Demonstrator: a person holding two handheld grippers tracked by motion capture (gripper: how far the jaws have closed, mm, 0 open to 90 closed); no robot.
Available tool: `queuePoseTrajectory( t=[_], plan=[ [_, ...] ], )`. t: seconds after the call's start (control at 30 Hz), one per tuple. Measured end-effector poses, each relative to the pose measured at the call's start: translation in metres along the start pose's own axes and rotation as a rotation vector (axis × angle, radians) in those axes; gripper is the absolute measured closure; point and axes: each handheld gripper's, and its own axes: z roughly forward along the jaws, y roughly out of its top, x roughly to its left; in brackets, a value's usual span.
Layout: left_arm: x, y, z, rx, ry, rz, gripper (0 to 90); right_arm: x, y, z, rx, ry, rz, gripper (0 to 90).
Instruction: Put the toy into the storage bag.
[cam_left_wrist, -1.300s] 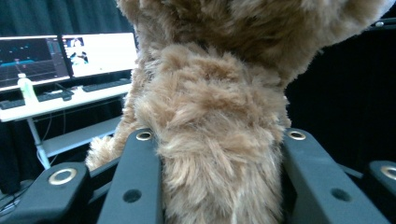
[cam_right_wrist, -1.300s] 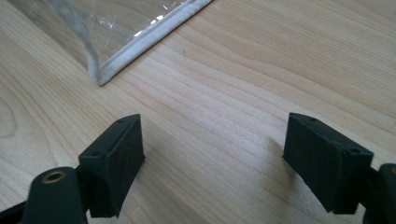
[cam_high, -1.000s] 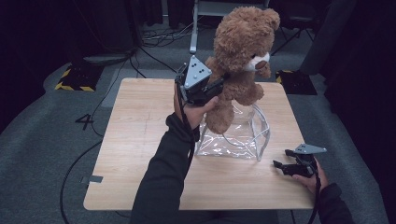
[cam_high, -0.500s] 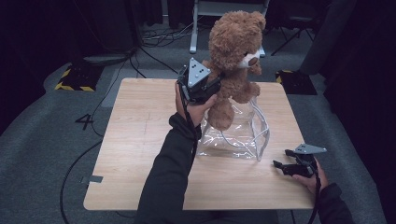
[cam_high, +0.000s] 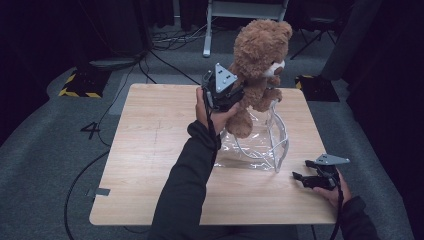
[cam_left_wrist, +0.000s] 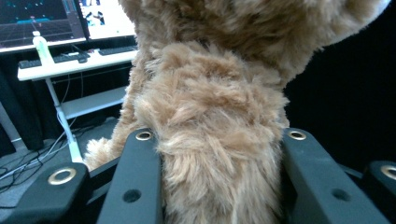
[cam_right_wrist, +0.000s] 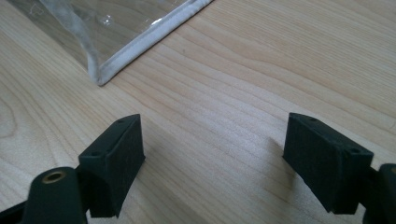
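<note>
Brown teddy bear (cam_high: 257, 65) clamped in left hand-held gripper (cam_high: 231, 95); right hand-held gripper (cam_high: 302, 176) open, empty.

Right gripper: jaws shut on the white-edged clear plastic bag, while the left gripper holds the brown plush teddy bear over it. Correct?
Not quite. The right gripper has its jaws open with bare wooden table between them; the white-edged clear plastic bag lies ahead, untouched, as the right gripper view shows. The rest holds: the left gripper grips the brown plush teddy bear above the bag.
</note>
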Motion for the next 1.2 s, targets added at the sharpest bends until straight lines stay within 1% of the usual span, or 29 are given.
queuePoseTrajectory(
  t=[0.03, 0.1, 0.2, 0.23, 0.3, 0.4, 0.5, 0.6, 0.7, 0.8, 0.9, 1.03, 1.07, 1.13, 1.2],
  plan=[
    [-0.001, -0.002, 0.002, 0.005, -0.002, -0.008, 65.8, 0.0, 0.0, 0.0, 0.0, 0.0, 0.0, 20.0],
    [-0.002, -0.006, 0.006, 0.027, -0.013, -0.007, 65.6, 0.0, 0.0, 0.0, 0.0, 0.0, 0.0, 20.0],
    [-0.003, -0.015, 0.011, 0.069, -0.01, 0.016, 65.0, 0.0, 0.0, 0.0, 0.0, 0.0, 0.0, 20.0],
    [-0.002, -0.017, 0.012, 0.075, -0.013, 0.012, 64.8, 0.0, 0.0, 0.0, 0.0, 0.0, 0.0, 20.0],
    [0.0, -0.022, 0.013, 0.087, -0.026, 0.002, 64.6, 0.0, 0.0, 0.0, 0.0, 0.0, 0.0, 20.0],
    [0.003, -0.028, 0.012, 0.099, -0.051, 0.002, 64.3, 0.0, 0.0, 0.0, 0.0, 0.0, 0.0, 20.0],
    [0.004, -0.034, 0.012, 0.117, -0.074, 0.014, 63.8, 0.0, 0.0, 0.0, 0.0, 0.0, 0.0, 20.0],
    [0.003, -0.04, 0.013, 0.152, -0.081, 0.042, 63.3, 0.0, 0.0, 0.0, 0.0, 0.0, 0.0, 20.0],
    [0.001, -0.044, 0.014, 0.167, -0.109, 0.055, 62.5, 0.0, 0.0, 0.0, 0.0, 0.0, 0.0, 20.0],
    [-0.003, -0.046, 0.017, 0.192, -0.105, 0.09, 61.6, 0.0, 0.0, 0.0, 0.0, 0.0, 0.0, 20.0],
    [-0.005, -0.045, 0.019, 0.212, -0.114, 0.097, 61.6, 0.0, 0.0, 0.0, 0.0, 0.0, 0.0, 20.0],
    [-0.008, -0.045, 0.021, 0.235, -0.118, 0.124, 61.0, 0.0, 0.0, 0.0, 0.0, 0.0, 0.0, 20.0],
    [-0.009, -0.046, 0.021, 0.238, -0.118, 0.123, 60.9, 0.0, 0.0, 0.0, 0.0, 0.0, 0.0, 20.0],
    [-0.011, -0.046, 0.023, 0.253, -0.116, 0.139, 60.8, 0.0, 0.0, 0.0, 0.0, 0.0, 0.0, 20.0],
    [-0.013, -0.046, 0.026, 0.278, -0.112, 0.162, 60.7, 0.0, 0.0, 0.0, 0.0, 0.0, 0.0, 20.0]
  ],
)
